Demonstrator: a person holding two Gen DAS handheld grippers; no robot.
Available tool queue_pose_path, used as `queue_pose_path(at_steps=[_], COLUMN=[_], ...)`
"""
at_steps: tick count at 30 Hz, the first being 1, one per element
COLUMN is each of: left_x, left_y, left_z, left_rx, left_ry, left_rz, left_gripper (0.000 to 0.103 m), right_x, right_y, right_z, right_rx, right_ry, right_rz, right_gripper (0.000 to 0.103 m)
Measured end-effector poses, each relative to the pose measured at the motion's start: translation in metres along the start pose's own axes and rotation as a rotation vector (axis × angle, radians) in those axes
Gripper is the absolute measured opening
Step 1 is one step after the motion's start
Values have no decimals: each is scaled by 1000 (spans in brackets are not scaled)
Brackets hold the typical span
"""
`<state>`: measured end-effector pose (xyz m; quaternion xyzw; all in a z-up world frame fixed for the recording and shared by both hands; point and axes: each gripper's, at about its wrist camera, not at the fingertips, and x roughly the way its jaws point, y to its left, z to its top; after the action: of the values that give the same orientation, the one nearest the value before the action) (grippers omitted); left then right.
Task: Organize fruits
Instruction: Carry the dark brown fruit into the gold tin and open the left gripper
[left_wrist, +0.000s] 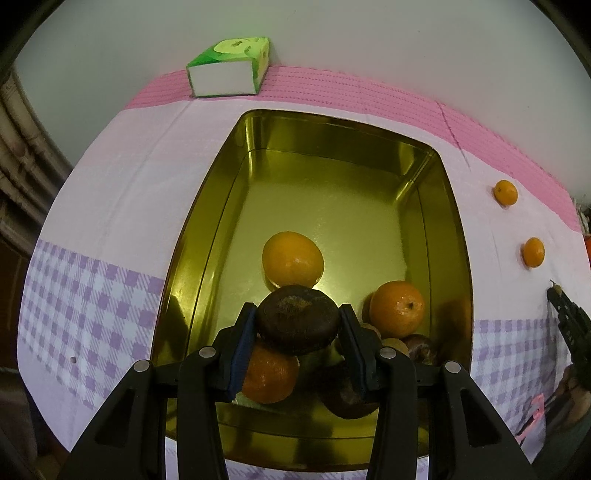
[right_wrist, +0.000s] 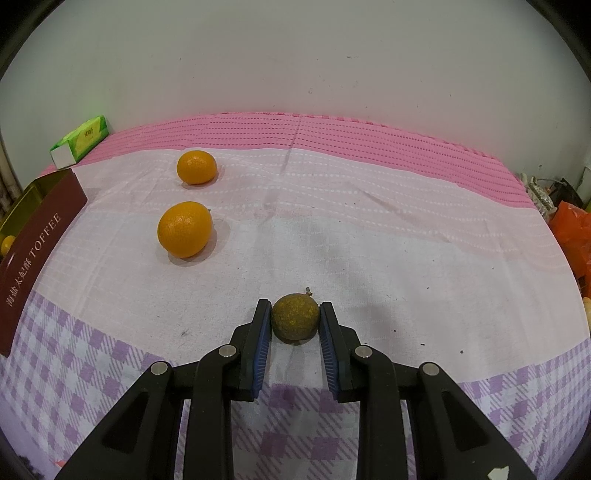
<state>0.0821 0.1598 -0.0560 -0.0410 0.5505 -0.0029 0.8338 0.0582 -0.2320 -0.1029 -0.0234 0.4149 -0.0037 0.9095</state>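
Observation:
In the left wrist view my left gripper (left_wrist: 298, 325) is shut on a dark brown fruit (left_wrist: 298, 318) and holds it over the near end of a gold tin (left_wrist: 221, 206). The tin holds oranges (left_wrist: 293, 259) (left_wrist: 397, 308) (left_wrist: 271, 373) and more brown fruits (left_wrist: 421, 347). In the right wrist view my right gripper (right_wrist: 294, 320) has its pads on both sides of a small olive-brown fruit (right_wrist: 294, 322) that rests on the cloth. Two oranges (right_wrist: 184, 229) (right_wrist: 197, 167) lie on the cloth to the far left; they also show in the left wrist view (left_wrist: 533, 252) (left_wrist: 505, 192).
A green tissue box (left_wrist: 229, 68) stands at the back by the wall, also in the right wrist view (right_wrist: 81, 142). The tin's maroon TOFFEE side (right_wrist: 33, 254) is at the left. Orange bags (right_wrist: 572, 229) lie off the table's right edge. My right gripper's tip (left_wrist: 570, 317) shows at right.

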Motion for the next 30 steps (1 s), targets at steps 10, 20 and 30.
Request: queue_pose_path(at_steps=[10,20,30], left_x=[7,10,6], left_y=[-4,-6,3], left_z=[5,5,6], left_rx=[19,28,15], left_ry=[12,19,26], left_rz=[10,19,10], left_gripper=[45,46,46], right_x=[0,1,0], right_y=[1,1,1], right_z=[0,1,1], right_rx=[-4,-6,-8], right_ry=[0,-1,-1], right_rz=[-2,-4,-5], right_gripper=[24,24,24])
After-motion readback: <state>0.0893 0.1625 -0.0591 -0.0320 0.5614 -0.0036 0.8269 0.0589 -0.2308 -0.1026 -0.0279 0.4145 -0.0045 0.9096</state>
